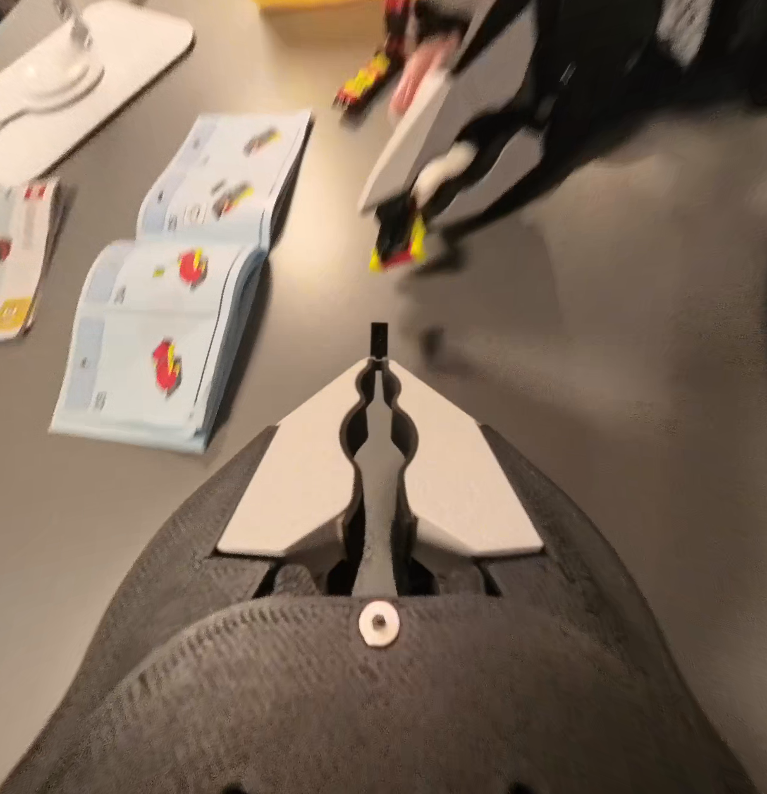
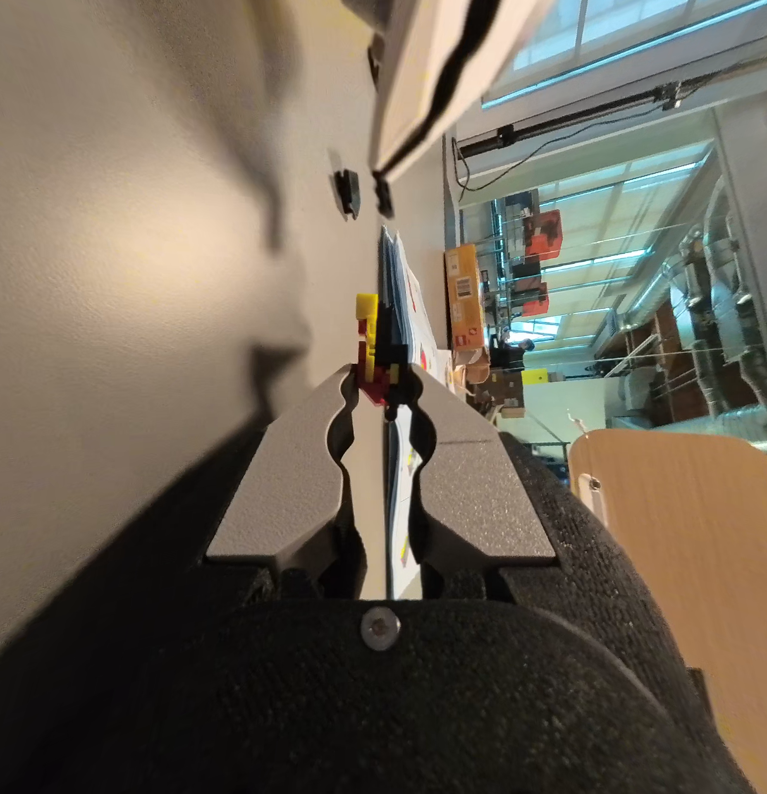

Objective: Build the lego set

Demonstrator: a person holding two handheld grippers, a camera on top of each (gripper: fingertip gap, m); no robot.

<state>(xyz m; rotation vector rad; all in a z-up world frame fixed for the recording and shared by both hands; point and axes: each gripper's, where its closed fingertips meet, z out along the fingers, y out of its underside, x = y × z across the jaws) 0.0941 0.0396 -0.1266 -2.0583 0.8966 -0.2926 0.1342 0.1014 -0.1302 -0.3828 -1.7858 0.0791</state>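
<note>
left gripper [image 1: 379, 360] pinches a small black piece [image 1: 379, 339] at its tips above the table [image 1: 587, 386], beside the open manual [image 1: 175, 300]. right gripper [image 2: 383, 378] is clamped on the red, yellow and black model [image 2: 373, 343], held sideways. blur hides detail; the shallow tip hold could let the piece twist or drop during mating.

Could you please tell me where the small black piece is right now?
In the left wrist view the small black piece is pinched at the tips of the left gripper, above the table, right of the open booklet.
</note>
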